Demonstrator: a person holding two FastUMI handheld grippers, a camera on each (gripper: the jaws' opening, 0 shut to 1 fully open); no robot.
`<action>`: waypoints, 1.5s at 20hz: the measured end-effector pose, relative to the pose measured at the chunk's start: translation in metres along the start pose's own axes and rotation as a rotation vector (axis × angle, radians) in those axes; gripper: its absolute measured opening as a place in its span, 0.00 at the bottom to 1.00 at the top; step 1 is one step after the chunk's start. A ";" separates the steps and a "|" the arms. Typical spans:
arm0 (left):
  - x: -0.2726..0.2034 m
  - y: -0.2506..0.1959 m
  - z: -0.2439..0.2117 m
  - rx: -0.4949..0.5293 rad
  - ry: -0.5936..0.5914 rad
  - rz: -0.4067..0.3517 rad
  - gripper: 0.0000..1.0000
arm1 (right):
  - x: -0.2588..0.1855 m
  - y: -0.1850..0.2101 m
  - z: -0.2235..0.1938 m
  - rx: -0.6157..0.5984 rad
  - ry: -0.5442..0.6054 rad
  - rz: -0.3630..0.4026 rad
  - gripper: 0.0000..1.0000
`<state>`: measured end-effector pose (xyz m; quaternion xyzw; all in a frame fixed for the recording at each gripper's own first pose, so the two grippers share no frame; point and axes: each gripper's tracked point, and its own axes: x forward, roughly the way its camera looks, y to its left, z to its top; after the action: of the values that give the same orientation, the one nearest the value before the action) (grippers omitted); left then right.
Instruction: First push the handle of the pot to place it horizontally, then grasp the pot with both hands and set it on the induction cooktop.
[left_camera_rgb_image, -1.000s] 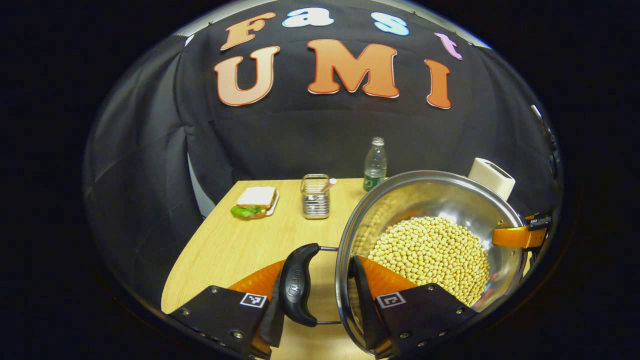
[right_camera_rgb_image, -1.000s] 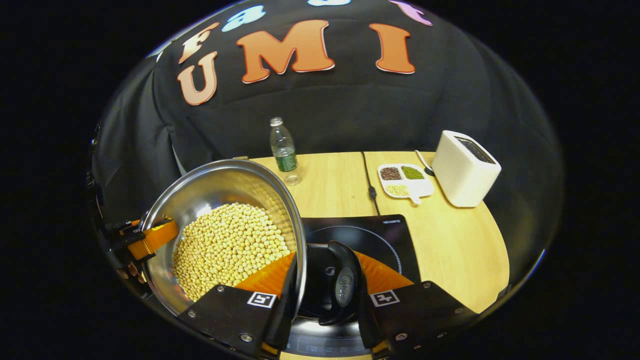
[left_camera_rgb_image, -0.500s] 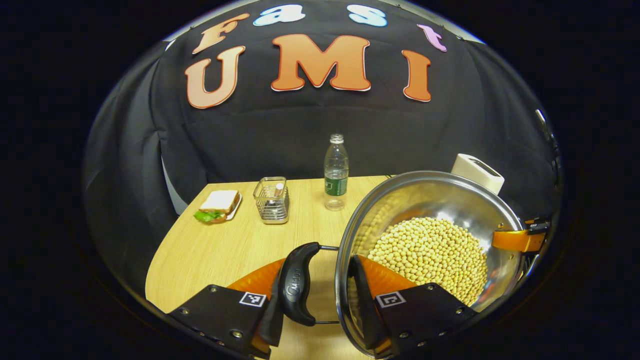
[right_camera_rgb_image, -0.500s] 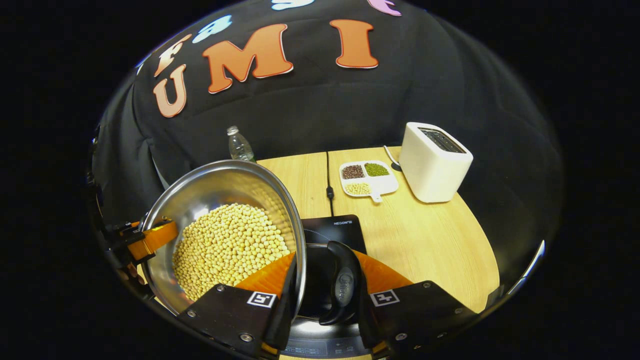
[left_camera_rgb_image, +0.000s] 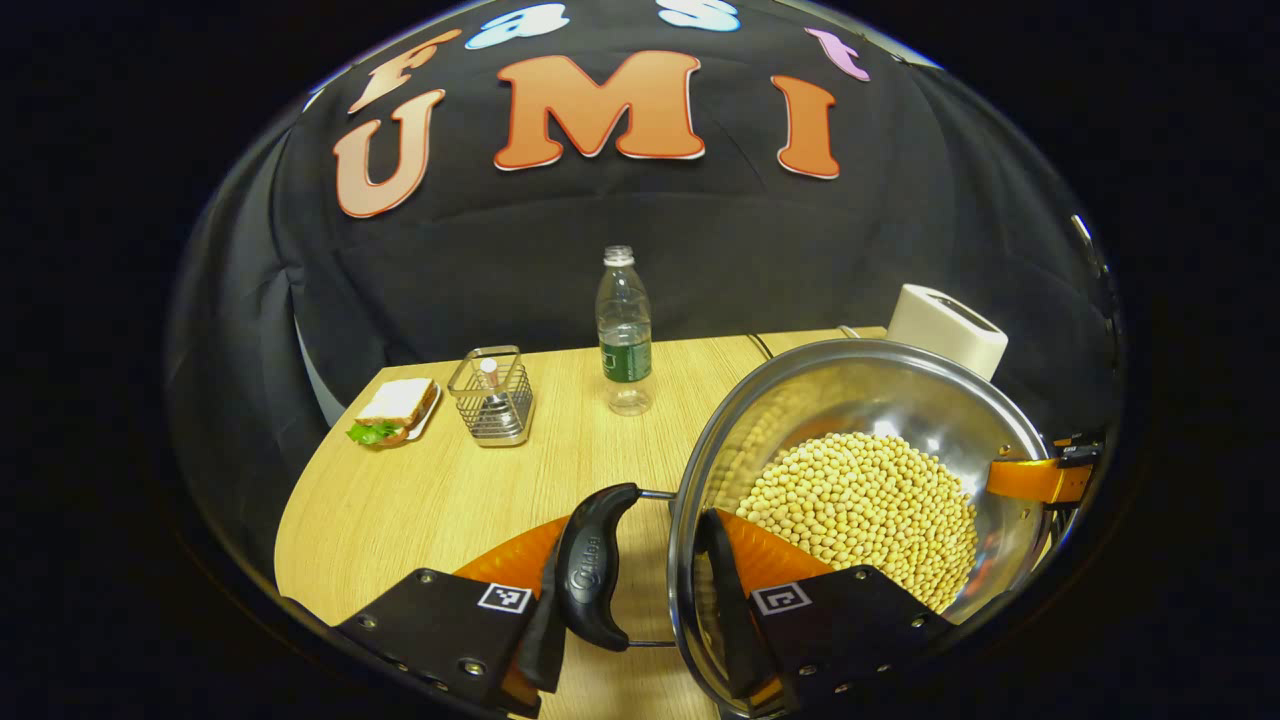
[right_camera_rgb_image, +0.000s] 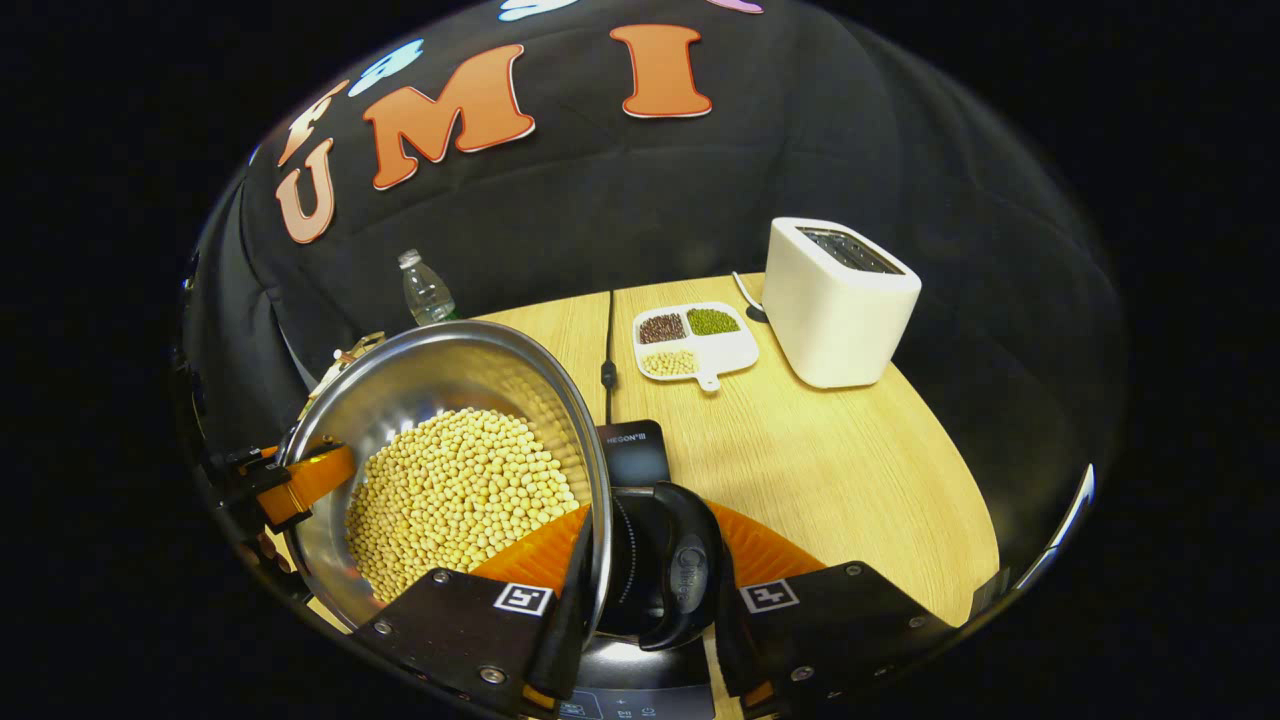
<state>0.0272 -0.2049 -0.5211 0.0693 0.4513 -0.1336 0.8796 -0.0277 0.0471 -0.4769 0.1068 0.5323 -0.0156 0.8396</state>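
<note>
Pot: we see a steel pot (left_camera_rgb_image: 860, 400) full of pale yellow beans (left_camera_rgb_image: 865, 510), held up between the two grippers; in the right gripper view the pot (right_camera_rgb_image: 430, 380) sits at the left with its beans (right_camera_rgb_image: 460, 495).
Left gripper: our left gripper (left_camera_rgb_image: 640, 600) grips the pot's near side, one finger outside the black side handle (left_camera_rgb_image: 592, 570), the other inside the pot wall, so the handle and rim are clamped between them.
Right gripper: our right gripper (right_camera_rgb_image: 650, 605) is closed the same way on the opposite side, one finger inside the rim, the other outside the black handle (right_camera_rgb_image: 685, 575). From the left gripper view we see it at the pot's far edge (left_camera_rgb_image: 1040, 478) (only partly in sight).
Induction cooktop: the black cooktop (right_camera_rgb_image: 632, 455) lies on the wooden surface (right_camera_rgb_image: 850, 470) below and just beyond the right handle; we cannot tell whether the pot's base touches it.
Right side of the surface: a white toaster (right_camera_rgb_image: 835, 300), and beside it a white divided dish of grains (right_camera_rgb_image: 695, 340); a black cable (right_camera_rgb_image: 607, 345) runs back from the cooktop.
Left side of the surface: a clear water bottle (left_camera_rgb_image: 624, 330), a wire basket (left_camera_rgb_image: 492, 397) and a sandwich on a plate (left_camera_rgb_image: 393, 410), all well apart from the pot.
</note>
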 end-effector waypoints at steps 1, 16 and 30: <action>0.003 -0.002 -0.001 0.004 0.005 0.000 0.64 | 0.003 -0.001 -0.003 0.005 0.009 0.000 0.54; 0.025 -0.011 -0.024 0.001 0.079 -0.026 0.64 | 0.028 -0.008 -0.011 0.023 0.073 -0.014 0.55; -0.043 0.029 0.061 -0.008 -0.254 0.094 0.88 | -0.035 -0.012 0.061 -0.053 -0.253 -0.079 0.93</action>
<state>0.0590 -0.1843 -0.4509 0.0692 0.3330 -0.0984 0.9352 0.0101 0.0201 -0.4221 0.0609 0.4263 -0.0478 0.9012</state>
